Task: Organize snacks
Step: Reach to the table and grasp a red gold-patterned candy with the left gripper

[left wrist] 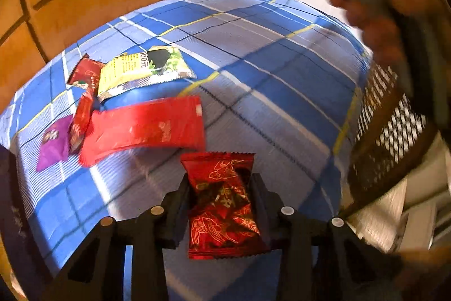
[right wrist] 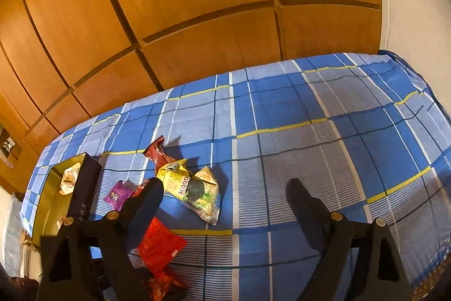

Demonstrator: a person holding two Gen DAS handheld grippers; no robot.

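Observation:
In the left wrist view my left gripper (left wrist: 222, 182) is shut on a dark red packet (left wrist: 222, 205) printed with gold birds, held just above the blue plaid cloth (left wrist: 282, 61). Left of it lie a large bright red packet (left wrist: 143, 129), a yellow-green packet (left wrist: 141, 69), a purple packet (left wrist: 53, 143) and small red packets (left wrist: 84, 72). My right gripper (right wrist: 224, 185) hovers open over the cloth (right wrist: 310, 145) with nothing between its fingers. Just left of it lie the yellow-green packet (right wrist: 194, 188), the purple packet (right wrist: 117, 195) and the bright red packet (right wrist: 157, 247).
A dark box with a gold inside (right wrist: 56, 196) holds a few pale wrapped snacks at the table's left end. A brown woven basket (left wrist: 389, 126) stands at the right edge, beside a hand (left wrist: 380, 33). Wooden wall panels (right wrist: 197, 4) rise behind the table.

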